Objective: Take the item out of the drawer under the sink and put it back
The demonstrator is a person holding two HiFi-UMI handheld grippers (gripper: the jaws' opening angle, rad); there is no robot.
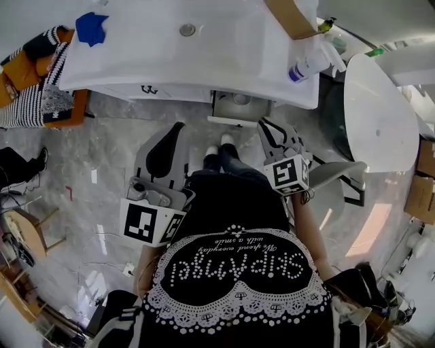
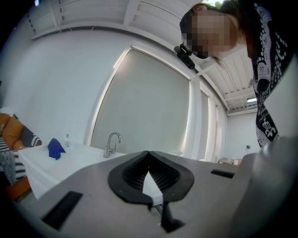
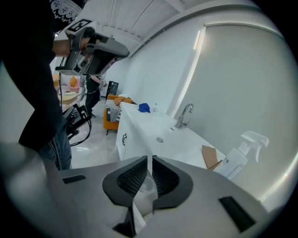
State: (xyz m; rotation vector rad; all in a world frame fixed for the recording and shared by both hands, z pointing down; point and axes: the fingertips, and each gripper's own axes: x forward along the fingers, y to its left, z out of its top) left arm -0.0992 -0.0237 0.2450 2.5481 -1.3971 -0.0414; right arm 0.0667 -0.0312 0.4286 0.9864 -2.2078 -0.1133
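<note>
A small drawer [image 1: 219, 109] stands pulled out under the white sink counter [image 1: 136, 61], with a pale round item [image 1: 241, 99] inside. My right gripper [image 1: 262, 124] hangs just in front of and above this drawer, tilted down; its jaws are shut and empty [image 3: 149, 159]. Through the slit behind its tips the right gripper view shows only a pale round shape. My left gripper [image 1: 179, 126] hovers left of the drawer, pointing level at the vanity, jaws shut with nothing in them [image 2: 149, 153].
On the counter lie a blue cloth [image 1: 92, 28], a cardboard piece [image 1: 291, 17] and a spray bottle [image 1: 311, 62]; a faucet [image 3: 185, 115] stands at the back. A white rounded fixture [image 1: 380, 115] is at the right, an orange seat with striped fabric [image 1: 37, 95] at the left.
</note>
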